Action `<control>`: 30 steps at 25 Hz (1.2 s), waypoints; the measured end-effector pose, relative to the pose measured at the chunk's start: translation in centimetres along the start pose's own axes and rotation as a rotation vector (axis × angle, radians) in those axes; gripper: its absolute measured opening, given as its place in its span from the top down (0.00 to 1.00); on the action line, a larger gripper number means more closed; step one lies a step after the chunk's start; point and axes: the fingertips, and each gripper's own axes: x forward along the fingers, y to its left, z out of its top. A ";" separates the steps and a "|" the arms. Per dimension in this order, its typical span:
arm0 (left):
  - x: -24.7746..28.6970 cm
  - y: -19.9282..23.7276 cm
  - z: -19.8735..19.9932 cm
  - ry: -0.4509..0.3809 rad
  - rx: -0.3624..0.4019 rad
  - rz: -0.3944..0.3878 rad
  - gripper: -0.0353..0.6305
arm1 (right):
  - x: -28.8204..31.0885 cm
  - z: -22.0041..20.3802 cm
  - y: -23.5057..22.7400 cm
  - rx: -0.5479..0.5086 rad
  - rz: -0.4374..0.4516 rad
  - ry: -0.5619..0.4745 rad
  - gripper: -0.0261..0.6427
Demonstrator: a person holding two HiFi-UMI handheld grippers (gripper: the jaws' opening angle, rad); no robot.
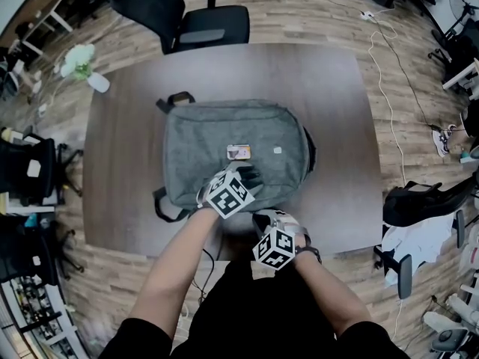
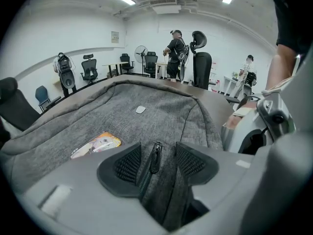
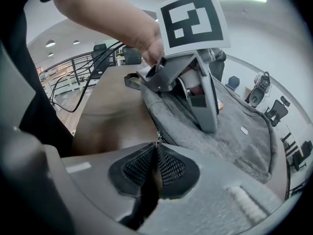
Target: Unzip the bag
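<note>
A grey backpack (image 1: 232, 152) lies flat on the brown table (image 1: 120, 163). My left gripper (image 1: 243, 176) rests on the bag's near part, its jaws wide apart. In the left gripper view the left gripper (image 2: 156, 161) straddles a fold of grey fabric with a dark zipper pull (image 2: 155, 155) in the gap; the pads do not press it. My right gripper (image 1: 262, 220) is at the bag's near edge by the table front. Its pads are together in the right gripper view (image 3: 156, 164), with a small metal zipper pull (image 3: 158, 134) pinched at their tips against the bag's rim (image 3: 166, 126).
An orange printed card (image 1: 239, 152) lies on top of the bag. A black office chair (image 1: 202, 21) stands beyond the table, and a white vase of flowers (image 1: 82, 66) sits at the far left corner. More chairs stand at the left, and a white cable (image 1: 389, 88) lies on the floor at the right.
</note>
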 end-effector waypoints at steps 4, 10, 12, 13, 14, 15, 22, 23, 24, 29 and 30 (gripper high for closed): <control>-0.1 0.0 0.1 0.000 0.003 0.001 0.58 | 0.3 0.4 0.3 0.017 -0.008 0.008 0.94; -0.3 0.0 0.2 -0.014 0.017 0.009 0.58 | 0.0 0.2 0.0 0.086 -0.073 -0.037 0.94; -0.6 0.3 0.4 -0.054 0.001 0.010 0.56 | -0.4 0.1 -0.2 0.106 -0.103 -0.058 0.93; -1.0 0.5 0.7 -0.095 -0.016 0.017 0.57 | -0.7 0.1 -0.2 0.118 -0.110 -0.071 0.92; -1.6 0.9 1.1 -0.143 -0.036 0.031 0.59 | -1.2 0.1 -0.2 0.134 -0.111 -0.088 0.89; -2.5 1.3 1.5 -0.191 -0.054 0.051 0.60 | -1.9 0.1 -0.4 0.154 -0.110 -0.108 0.88; -10.4 3.4 2.3 -0.423 -0.195 0.231 0.84 | -8.9 1.6 -6.1 0.327 -0.209 -0.261 0.93; -11.4 3.5 2.1 -0.447 -0.226 0.266 0.86 | -9.7 1.9 -7.0 0.353 -0.224 -0.287 0.94; -12.3 3.5 1.9 -0.468 -0.252 0.297 0.91 | -10.5 2.2 -7.9 0.374 -0.236 -0.312 0.96; -14.2 1.7 1.4 -0.498 -0.343 0.346 0.92 | -13.2 4.5 -11.7 0.390 -0.285 -0.399 0.96; -14.5 1.4 1.2 -0.503 -0.357 0.353 0.92 | -13.6 5.0 -12.2 0.384 -0.295 -0.413 0.96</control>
